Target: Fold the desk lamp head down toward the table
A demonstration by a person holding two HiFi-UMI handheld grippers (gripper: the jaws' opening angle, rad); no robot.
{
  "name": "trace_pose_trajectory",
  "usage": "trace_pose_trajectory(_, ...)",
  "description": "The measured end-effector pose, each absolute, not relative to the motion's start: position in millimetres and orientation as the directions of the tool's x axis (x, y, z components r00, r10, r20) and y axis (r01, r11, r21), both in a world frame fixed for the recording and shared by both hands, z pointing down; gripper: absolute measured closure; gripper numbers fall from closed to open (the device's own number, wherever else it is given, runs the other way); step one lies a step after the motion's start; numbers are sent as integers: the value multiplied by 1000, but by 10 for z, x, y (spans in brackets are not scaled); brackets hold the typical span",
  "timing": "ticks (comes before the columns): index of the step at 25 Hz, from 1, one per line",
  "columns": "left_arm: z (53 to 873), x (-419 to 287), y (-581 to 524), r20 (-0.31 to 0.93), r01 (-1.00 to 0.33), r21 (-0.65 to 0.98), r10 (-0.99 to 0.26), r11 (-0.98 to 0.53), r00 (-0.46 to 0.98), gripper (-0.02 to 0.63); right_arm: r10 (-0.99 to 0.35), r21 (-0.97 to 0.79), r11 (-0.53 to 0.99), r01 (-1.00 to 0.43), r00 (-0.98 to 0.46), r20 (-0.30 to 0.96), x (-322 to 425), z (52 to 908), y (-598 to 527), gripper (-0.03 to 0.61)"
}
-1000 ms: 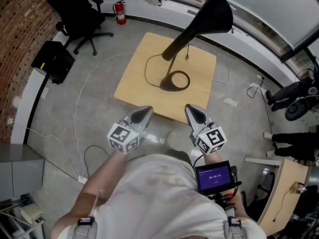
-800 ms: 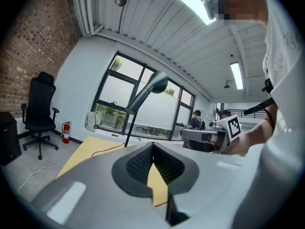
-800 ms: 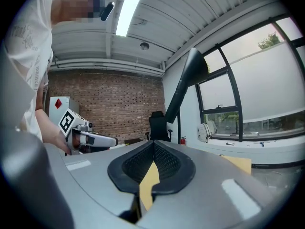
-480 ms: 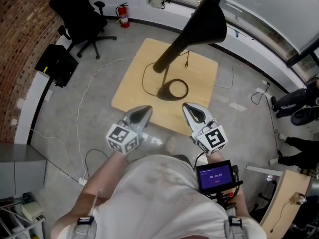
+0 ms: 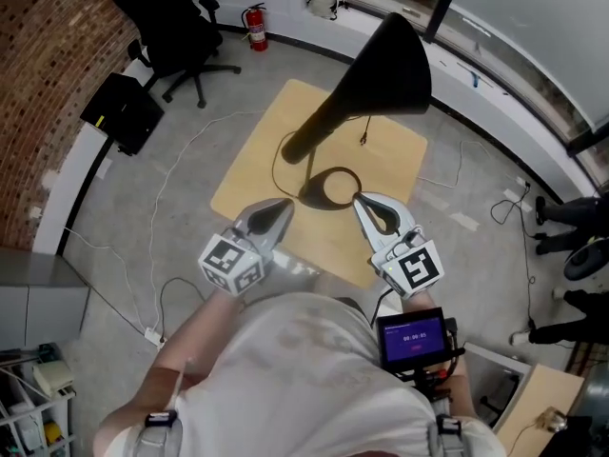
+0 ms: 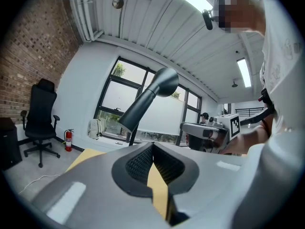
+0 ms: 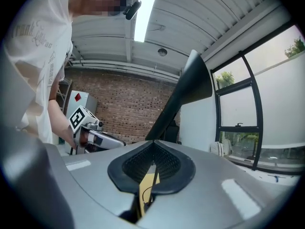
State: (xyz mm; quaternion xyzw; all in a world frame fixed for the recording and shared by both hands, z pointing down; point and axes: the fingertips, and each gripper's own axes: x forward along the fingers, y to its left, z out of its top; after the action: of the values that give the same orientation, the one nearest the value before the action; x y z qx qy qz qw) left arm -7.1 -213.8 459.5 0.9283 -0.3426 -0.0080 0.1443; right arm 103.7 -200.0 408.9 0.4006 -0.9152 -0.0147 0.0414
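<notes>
We hold both jaws pressed together and empty, left gripper (image 5: 284, 208) at 8 o'clock of the desk lamp (image 5: 314, 127), right gripper (image 5: 362, 201) at 4, lamp head (image 5: 390, 60) raised over the wooden table (image 5: 249, 165), chest screen (image 5: 411, 337) writing unreadable.

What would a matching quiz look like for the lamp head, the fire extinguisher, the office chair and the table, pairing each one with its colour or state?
Things:
1. lamp head
2. fire extinguisher
3. office chair
4. table

Descriptions:
A. light wood colour, square top
B. red
C. black cone, raised up in the air
D. black, on a wheeled base

Pairs: 1-C, 2-B, 3-D, 4-A
</notes>
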Motion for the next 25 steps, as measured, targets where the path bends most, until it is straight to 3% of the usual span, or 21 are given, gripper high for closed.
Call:
trace_pose_trajectory(12, 4675, -98, -2391, 117, -695, 261, -693, -670, 712, 604, -722, 126, 687, -716, -692, 9, 1561, 3687, -2422, 563)
trace_pose_trajectory(25, 4757, -160, -2832, 124, -623, 283, -616, -729, 778, 435, -743, 251, 639, -727, -668, -42, 1716, 2826, -2444, 396)
